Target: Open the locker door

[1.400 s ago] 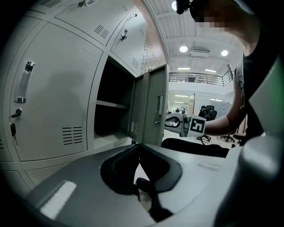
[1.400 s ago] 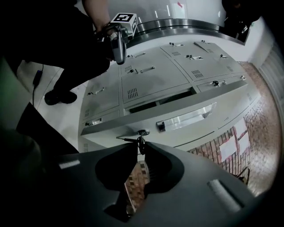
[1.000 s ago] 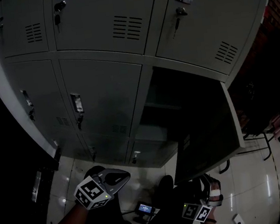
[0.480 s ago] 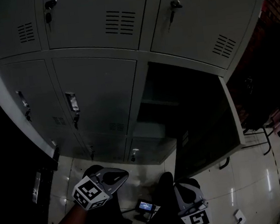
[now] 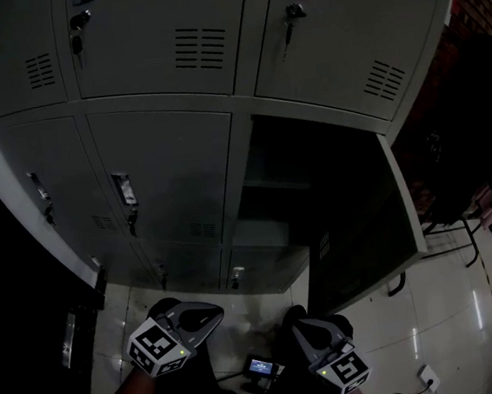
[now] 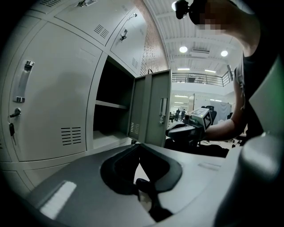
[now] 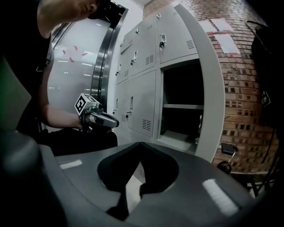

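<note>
The locker bank (image 5: pixel 165 95) is standing on the floor (image 5: pixel 470 334), directly ahead of the person. In its middle row, the right-hand compartment (image 5: pixel 313 167) is standing open. Its door (image 5: pixel 362 223) is hanging out to the right, and a shelf (image 5: pixel 271 183) is running across the inside. A closed door (image 5: pixel 169 169) is sitting immediately left of that compartment. A brick wall (image 5: pixel 481 1) is standing to the right of the bank. The left gripper (image 5: pixel 213 311) and right gripper (image 5: pixel 302 330) are hovering side by side, low before the bottom row. Between them a small device (image 5: pixel 262 367) appears to be lying on the floor, though the view there is dim.
</note>
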`<state>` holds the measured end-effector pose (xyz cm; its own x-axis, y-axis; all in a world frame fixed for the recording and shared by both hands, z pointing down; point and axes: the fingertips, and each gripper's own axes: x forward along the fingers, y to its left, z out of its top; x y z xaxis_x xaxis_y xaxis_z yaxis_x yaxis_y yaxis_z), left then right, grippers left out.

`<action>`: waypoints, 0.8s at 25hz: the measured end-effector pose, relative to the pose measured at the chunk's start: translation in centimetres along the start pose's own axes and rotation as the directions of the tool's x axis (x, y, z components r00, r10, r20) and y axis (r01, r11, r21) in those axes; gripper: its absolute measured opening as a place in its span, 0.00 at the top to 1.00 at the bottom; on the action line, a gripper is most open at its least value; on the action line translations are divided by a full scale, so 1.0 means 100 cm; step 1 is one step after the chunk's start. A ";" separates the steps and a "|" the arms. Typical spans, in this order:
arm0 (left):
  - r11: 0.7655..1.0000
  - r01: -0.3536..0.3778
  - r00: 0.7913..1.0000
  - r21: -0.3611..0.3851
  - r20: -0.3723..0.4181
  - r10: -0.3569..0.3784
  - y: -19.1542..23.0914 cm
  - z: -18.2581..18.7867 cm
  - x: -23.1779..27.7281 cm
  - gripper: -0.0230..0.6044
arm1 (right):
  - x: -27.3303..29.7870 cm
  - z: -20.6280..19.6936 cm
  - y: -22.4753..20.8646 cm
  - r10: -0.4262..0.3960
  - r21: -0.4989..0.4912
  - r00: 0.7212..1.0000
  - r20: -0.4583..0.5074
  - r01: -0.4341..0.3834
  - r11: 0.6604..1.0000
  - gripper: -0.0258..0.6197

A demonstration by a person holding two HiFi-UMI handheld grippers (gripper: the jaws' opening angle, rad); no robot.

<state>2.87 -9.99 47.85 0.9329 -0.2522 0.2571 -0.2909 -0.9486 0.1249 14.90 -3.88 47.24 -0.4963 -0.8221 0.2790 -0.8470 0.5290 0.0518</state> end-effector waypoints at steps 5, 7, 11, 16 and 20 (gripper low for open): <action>1.000 -0.011 1.000 -0.006 0.001 0.011 -0.001 -0.001 0.000 0.94 | -0.002 0.001 -0.001 -0.013 -0.013 1.000 0.000 0.013 1.000 0.96; 1.000 -0.010 1.000 -0.007 -0.007 0.010 -0.001 -0.002 0.001 0.94 | -0.002 0.001 -0.002 -0.017 -0.013 1.000 -0.003 0.017 1.000 0.96; 1.000 -0.005 1.000 0.005 -0.019 0.005 -0.002 -0.001 0.002 0.94 | 0.000 0.002 -0.001 -0.025 -0.025 1.000 -0.006 0.025 0.999 0.96; 1.000 -0.005 1.000 0.010 -0.027 0.006 -0.004 -0.001 0.002 0.94 | -0.001 0.000 0.000 -0.019 -0.005 1.000 -0.002 0.019 1.000 0.96; 1.000 -0.005 1.000 0.009 -0.024 0.005 -0.004 0.000 0.002 0.94 | -0.001 0.002 -0.001 -0.020 -0.007 1.000 0.007 0.020 1.000 0.96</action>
<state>3.21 -9.67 47.89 0.9262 -0.2522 0.2803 -0.2931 -0.9492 0.1147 15.04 -3.89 47.00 -0.4809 -0.8338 0.2711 -0.8553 0.5142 0.0643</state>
